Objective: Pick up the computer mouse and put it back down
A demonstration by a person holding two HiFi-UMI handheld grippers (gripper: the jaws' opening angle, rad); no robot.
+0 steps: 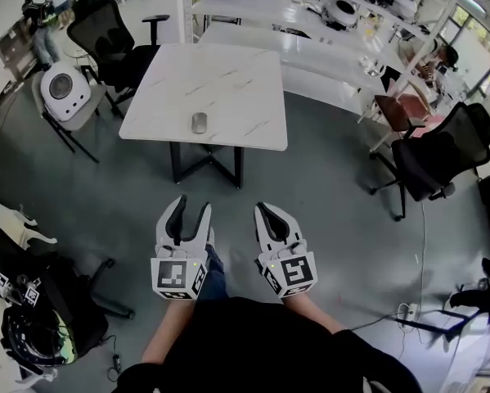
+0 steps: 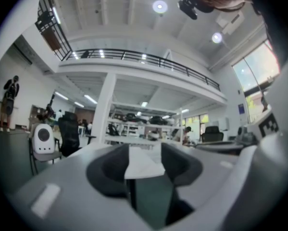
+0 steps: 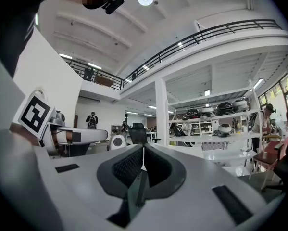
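Surface (image 1: pixel 228 72), a white square tabletop with faint veins on a black frame, carries the small grey oval computer mouse (image 1: pixel 199 122) near its front edge. Well short of it, over the grey floor (image 1: pixel 326 162), the person holds both tools level, side by side. The left tool (image 1: pixel 191 210) has its jaws apart with nothing between them. The right tool (image 1: pixel 263 210) has its jaws closed together, empty.

The computer mouse (image 1: pixel 199 122) is a small grey oval lying flat on the white, faintly veined table (image 1: pixel 228 72). In the head view its long axis runs from the table's near edge toward the far one. It sits close to the near edge, a little left of the middle.
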